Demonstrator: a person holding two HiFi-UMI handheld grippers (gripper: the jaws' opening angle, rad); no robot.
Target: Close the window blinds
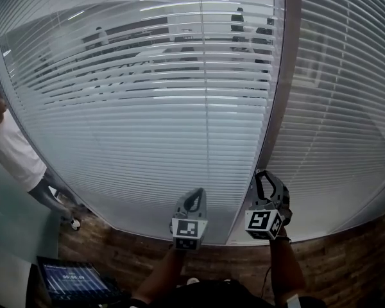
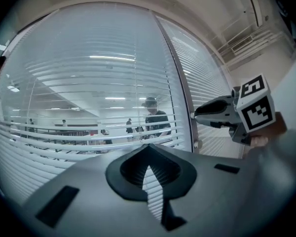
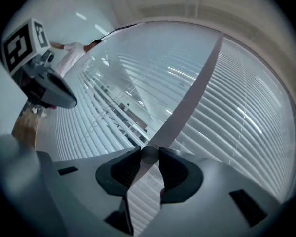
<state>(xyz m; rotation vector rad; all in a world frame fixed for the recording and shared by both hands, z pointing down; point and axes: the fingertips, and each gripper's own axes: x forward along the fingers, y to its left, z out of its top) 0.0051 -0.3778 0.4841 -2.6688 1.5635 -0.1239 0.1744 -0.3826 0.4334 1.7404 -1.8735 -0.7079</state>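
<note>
**A:** Right gripper view first. The right gripper (image 3: 149,158) has its jaws on a small round knob (image 3: 149,153), with one pad pressed on each side. Why grip there?

**B:** The knob sits on the grey post (image 3: 187,102) that splits the two panes. I take it for the control that tilts the slats. A round knob needs a pinch across its width, so the jaws stand fairly wide around it. The gripper is also rolled over, since the post runs on a slant in its view. That pose suits twisting.

**A:** Where are the blinds themselves?

**B:** The window blinds (image 1: 147,120) hang over the left pane, just beyond both grippers. Their upper slats are tilted open, and an office (image 1: 179,37) with people in it shows through them. Lower down they look nearly closed. The slats on the right pane (image 1: 346,108) let nothing through. I'd judge the job unfinished, with only the upper left part still to turn.

**A:** And the left gripper (image 1: 194,199)?

**B:** It hangs just left of the post, pointing at the slats. Its jaws are together with nothing between them, and I can't see it touching a slat. It is probably kept clear because one hand is enough for a knob.

**A:** What could go wrong?

**B:** The pads could slip on so small and smooth a knob.
</note>
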